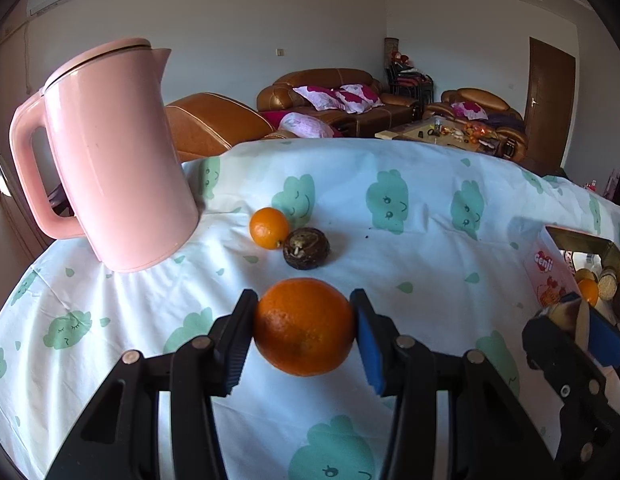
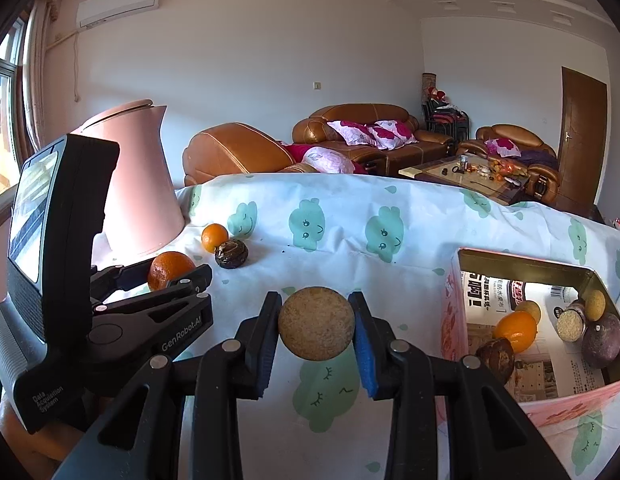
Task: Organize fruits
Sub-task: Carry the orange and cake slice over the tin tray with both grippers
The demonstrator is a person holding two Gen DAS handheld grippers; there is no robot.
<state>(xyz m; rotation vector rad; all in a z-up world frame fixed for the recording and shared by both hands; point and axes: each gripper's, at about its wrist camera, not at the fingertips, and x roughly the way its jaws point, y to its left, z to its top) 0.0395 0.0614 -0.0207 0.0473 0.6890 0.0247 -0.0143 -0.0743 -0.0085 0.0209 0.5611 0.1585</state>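
Fingers of the left gripper (image 1: 304,334) are clamped on a large orange (image 1: 303,326), one pad pressing each side, and the fruit hangs clear above the tablecloth (image 1: 410,248). In the right wrist view the right gripper (image 2: 316,326) grips a round tan fruit (image 2: 316,323) with a rough, speckled skin in the same manner, pads tight against its two sides, lifted off the cloth.

Just beyond the right gripper, toward the table's right edge, stands an open box (image 2: 450,320) with a pink printed outer wall and a gold inner rim. Printed paper lines its floor, and on that lie an orange (image 2: 514,331), a dark brown fruit (image 2: 496,359), a purple fruit (image 2: 604,340) and a few small tan ones; which of these touch one another cannot all be made out.

Farther in, near the middle of the table, a small orange (image 1: 269,227) and a dark wrinkled fruit (image 1: 306,248) sit side by side on the cloth, touching or nearly so. Behind them, at the table's far left corner, a pink kettle (image 1: 113,160) stands with its lid shut and its handle facing the left edge.

Past the far edge of the table, brown leather sofas (image 2: 350,136) with pink-flowered cushions line the room, and a low coffee table (image 2: 466,174) carries small clutter.
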